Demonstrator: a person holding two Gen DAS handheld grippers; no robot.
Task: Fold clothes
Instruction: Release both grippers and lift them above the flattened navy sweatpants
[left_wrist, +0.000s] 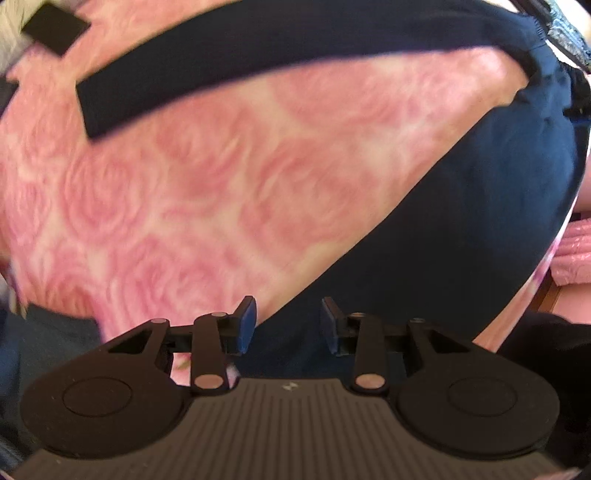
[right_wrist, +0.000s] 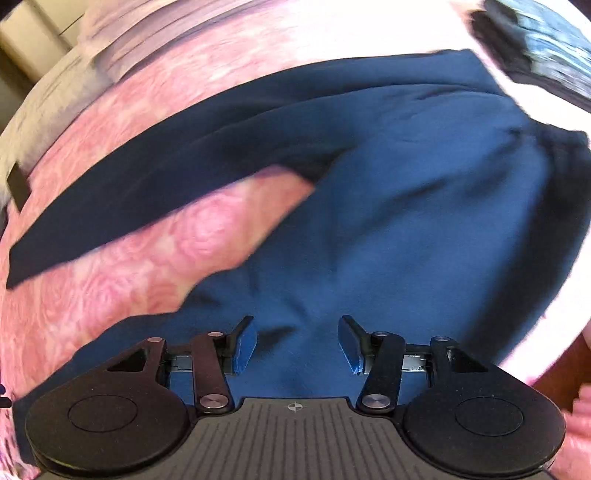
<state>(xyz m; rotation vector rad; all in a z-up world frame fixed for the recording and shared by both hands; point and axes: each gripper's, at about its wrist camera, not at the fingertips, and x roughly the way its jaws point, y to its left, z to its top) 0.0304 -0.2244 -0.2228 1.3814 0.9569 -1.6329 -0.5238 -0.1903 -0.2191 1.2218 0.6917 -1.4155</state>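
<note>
Two grippers hang over one dark blue garment (right_wrist: 388, 221), and it lies spread on a pink rose-patterned bedspread (left_wrist: 184, 203). Left gripper (left_wrist: 288, 325) points down at the cloth's edge: blue fabric sits under and ahead of its jaws toward the right, pink bedspread ahead toward the left. Its jaws stand apart, nothing between the blue pads (left_wrist: 246, 325), no cloth pinched. Far ahead of those jaws a long dark sleeve or leg (left_wrist: 258, 70) of the garment runs across the bedspread, with a small black rectangle (left_wrist: 55, 27) beyond its end. Over to the right gripper (right_wrist: 297, 345): jaws released too, wide apart, bare blue fabric showing in the gap. The garment's broad body fills everything ahead of these jaws, and a wedge of pink bedspread shows ahead to the left, between the body and the long strip. Both views are blurred, so fine folds are hard to read.
</note>
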